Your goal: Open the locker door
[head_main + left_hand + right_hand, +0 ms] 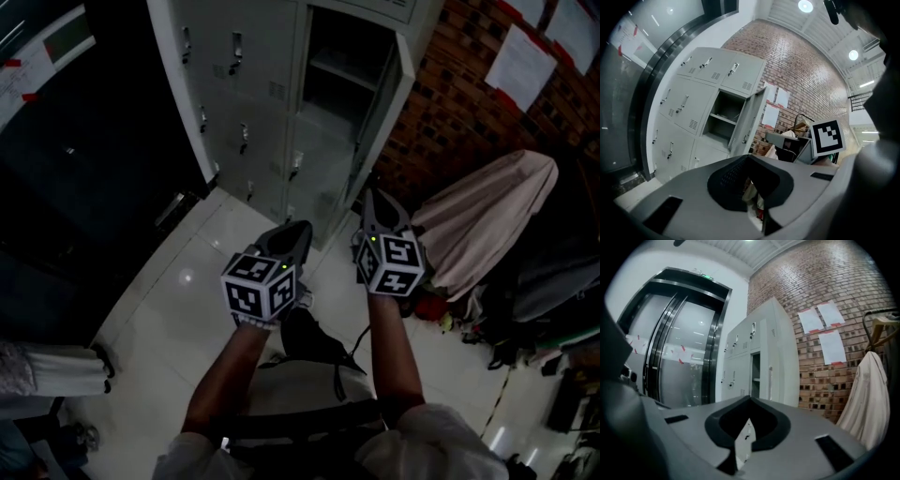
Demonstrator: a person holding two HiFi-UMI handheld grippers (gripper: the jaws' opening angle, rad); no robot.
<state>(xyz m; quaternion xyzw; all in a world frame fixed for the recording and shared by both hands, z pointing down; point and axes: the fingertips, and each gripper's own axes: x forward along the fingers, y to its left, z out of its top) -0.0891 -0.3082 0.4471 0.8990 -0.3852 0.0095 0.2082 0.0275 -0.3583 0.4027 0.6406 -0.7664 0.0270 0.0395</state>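
Locker door status: the grey metal locker cabinet [272, 103] has one compartment [342, 66] open in its right-hand column. The grey metal locker door [380, 103] is swung out from the cabinet toward the red brick wall [450, 103]. A shelf shows inside the opening. The other doors on the cabinet are closed.

Your left gripper [300, 228] is in front of the cabinet's lower closed doors, clear of them, over the white tiled floor [187, 300]. Its own view has the jaw tips meeting with nothing between them.

Your right gripper [369, 195] is in front of the cabinet too, below the open door's free edge and not touching it. Its jaws are closed together and empty. In its view the open door shows edge-on, well ahead of the tips.

Beside the cabinet on the brick-wall side there are white paper sheets [520, 56] taped to the bricks and a beige cloth cover [487, 216] draped over something. On the cabinet's other side are dark glossy lift doors [84, 159].
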